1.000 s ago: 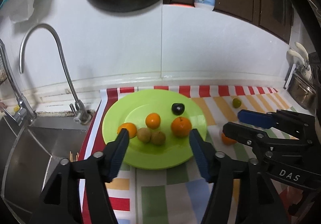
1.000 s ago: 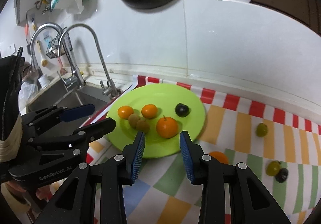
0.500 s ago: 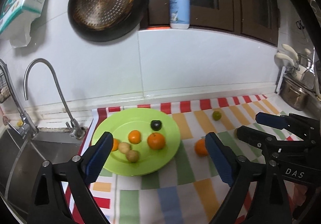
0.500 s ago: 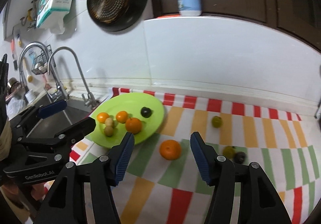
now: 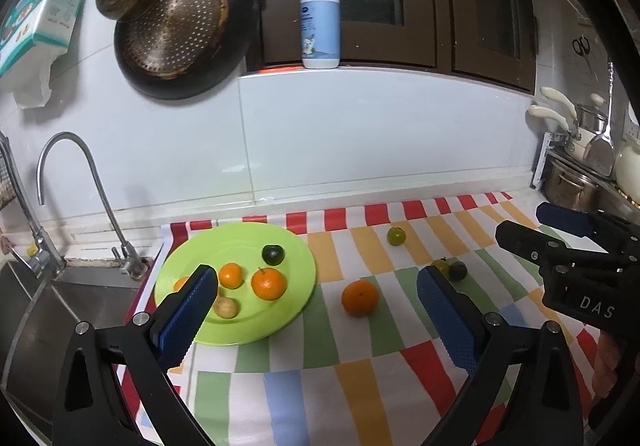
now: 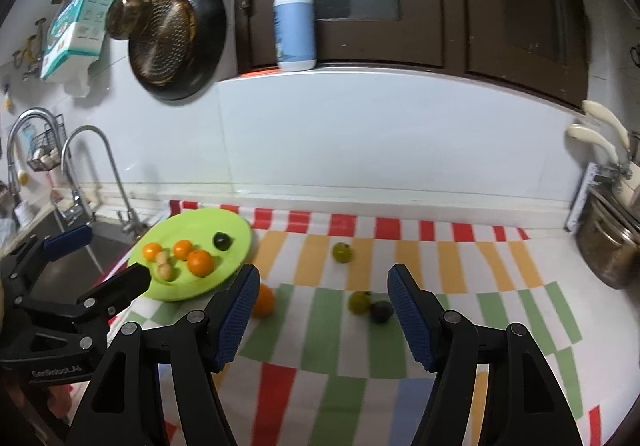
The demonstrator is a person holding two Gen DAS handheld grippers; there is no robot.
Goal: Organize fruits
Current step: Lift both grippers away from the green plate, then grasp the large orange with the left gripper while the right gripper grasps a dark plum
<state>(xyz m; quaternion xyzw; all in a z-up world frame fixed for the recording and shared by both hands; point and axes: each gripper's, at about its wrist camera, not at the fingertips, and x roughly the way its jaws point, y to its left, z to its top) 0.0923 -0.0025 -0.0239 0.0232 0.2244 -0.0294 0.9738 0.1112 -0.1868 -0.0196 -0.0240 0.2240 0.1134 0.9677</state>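
1. Our left gripper (image 5: 316,310) is wide open and holds nothing; its blue pads (image 5: 188,314) stand far apart above the striped cloth (image 5: 360,374).
2. Our right gripper (image 6: 324,310) is also wide open and empty. In the left view we see it at the right edge of the cloth (image 5: 568,242).
3. The green plate (image 5: 296,286) lies at the left end of the cloth, just beside the sink (image 5: 72,302).
4. On the plate we see a big orange (image 5: 269,283), a smaller orange (image 5: 231,275), a dark fruit (image 5: 273,254) near the back rim and a brown fruit (image 5: 226,307). One more orange (image 6: 152,251) lies at the left rim – the left pad hides most of it in the left view.
5. Off the plate, another orange (image 5: 359,297) lies on the cloth just to the right of the plate, not touching it.
6. A green fruit (image 6: 343,252) lies alone near the back edge of the cloth.
7. A second green fruit (image 6: 359,302) and a dark one (image 6: 381,311) lie together in the middle of the cloth – they seem to touch. Both are between the right gripper's fingers in its view.
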